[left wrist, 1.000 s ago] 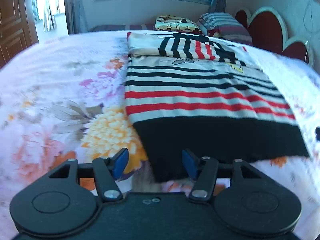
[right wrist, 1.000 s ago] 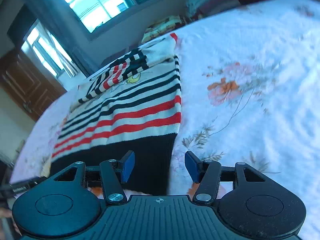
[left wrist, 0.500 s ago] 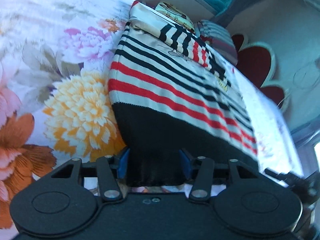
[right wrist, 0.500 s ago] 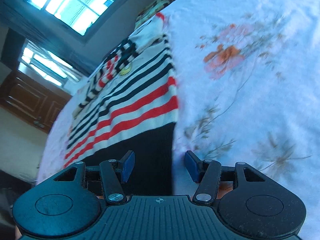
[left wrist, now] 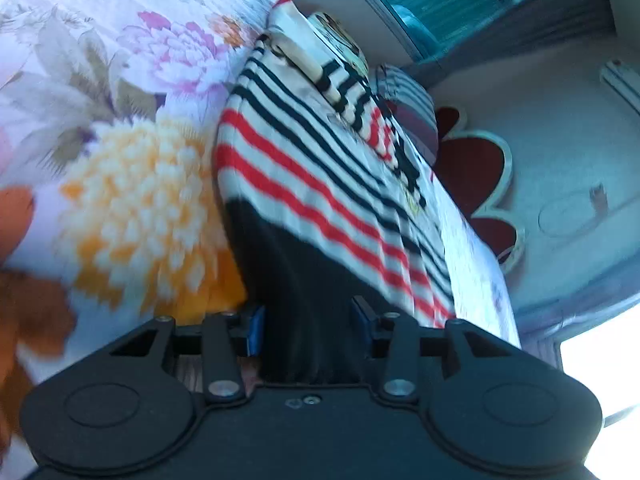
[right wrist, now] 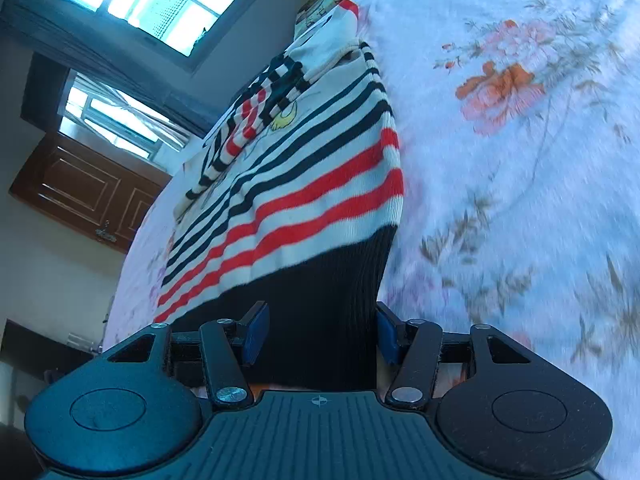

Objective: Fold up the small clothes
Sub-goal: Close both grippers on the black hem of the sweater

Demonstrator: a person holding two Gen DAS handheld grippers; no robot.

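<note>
While the left tool [left wrist: 308,330] closes, sweater hem [left wrist: 304,280] sits between.

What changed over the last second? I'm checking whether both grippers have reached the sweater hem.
Both grippers came down onto the sweater's black hem, which now lies between each pair of fingers. The left gripper rolled and its jaws are closing on the hem; the right gripper kept its opening. The sweater stayed flat on the bed.

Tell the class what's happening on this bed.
A person is folding a striped sweater lying on a flowered bedspread, with a gripper in each hand. The left gripper is closing on the black hem at one corner. The right gripper straddles the hem at the other corner, jaws apart.
</note>
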